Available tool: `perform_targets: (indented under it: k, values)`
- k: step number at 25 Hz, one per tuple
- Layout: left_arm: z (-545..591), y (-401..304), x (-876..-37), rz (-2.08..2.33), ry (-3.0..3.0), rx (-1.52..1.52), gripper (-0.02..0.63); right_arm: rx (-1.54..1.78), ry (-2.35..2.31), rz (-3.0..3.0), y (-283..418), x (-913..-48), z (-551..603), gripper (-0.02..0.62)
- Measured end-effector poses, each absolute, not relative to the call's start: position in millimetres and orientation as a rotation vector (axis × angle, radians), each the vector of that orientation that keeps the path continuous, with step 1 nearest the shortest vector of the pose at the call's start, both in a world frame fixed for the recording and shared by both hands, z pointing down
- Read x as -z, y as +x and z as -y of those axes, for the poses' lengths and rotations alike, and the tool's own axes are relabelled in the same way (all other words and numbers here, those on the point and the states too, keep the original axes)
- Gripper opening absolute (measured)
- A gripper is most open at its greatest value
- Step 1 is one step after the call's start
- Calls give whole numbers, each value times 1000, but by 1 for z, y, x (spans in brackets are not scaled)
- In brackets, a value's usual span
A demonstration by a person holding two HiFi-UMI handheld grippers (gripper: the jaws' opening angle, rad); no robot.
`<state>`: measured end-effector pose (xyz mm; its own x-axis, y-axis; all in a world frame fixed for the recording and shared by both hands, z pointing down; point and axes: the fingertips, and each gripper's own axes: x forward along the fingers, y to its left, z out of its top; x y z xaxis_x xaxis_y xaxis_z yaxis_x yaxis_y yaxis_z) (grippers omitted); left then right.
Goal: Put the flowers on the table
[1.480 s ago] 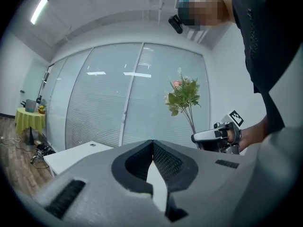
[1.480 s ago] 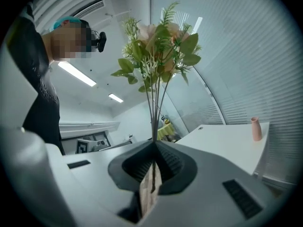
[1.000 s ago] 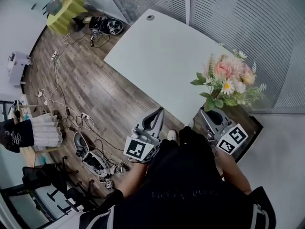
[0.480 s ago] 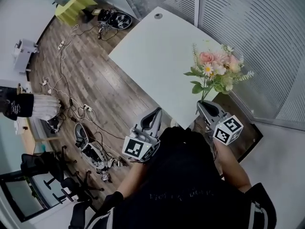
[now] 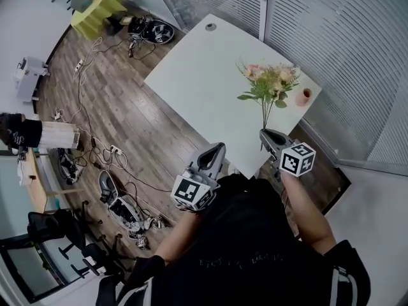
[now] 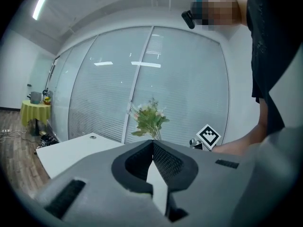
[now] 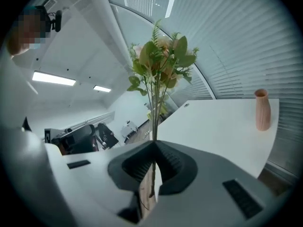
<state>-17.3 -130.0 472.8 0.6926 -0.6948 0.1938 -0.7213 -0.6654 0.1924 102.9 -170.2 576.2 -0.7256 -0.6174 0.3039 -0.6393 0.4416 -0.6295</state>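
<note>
White table (image 5: 210,75) beside a glass wall with blinds (image 5: 344,37), above a wood floor (image 5: 121,113) strewn with cables (a small pink vase (image 5: 305,96) stands near the table's far corner, apart from everything else). Right gripper (image 5: 266,134): jaws clenched on the thin stems of the flowers (image 5: 268,81); the bunch stands upright above the gripper, its blooms seen against the tabletop in the head view; the stems end just below the pads. Left gripper (image 5: 215,150): jaws pressed together with nothing between them, held off the table's near edge over the floor, taking no part. Progress, as judged: the bunch is in the air at the table's edge but not yet set down; no part of it rests on the surface. Remaining: lower it onto the tabletop, or perhaps into the vase, then let go of the stems; whether the vase is the intended spot cannot be told.
</note>
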Motion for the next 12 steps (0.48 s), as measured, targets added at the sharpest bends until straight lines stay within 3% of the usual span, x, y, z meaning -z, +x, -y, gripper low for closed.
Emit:
perform_targets:
  k: [12]
  values:
    - [152, -18, -596, 1039, 2439, -271, 18, -1320, 1150, 2380, 86, -679, 191, 35]
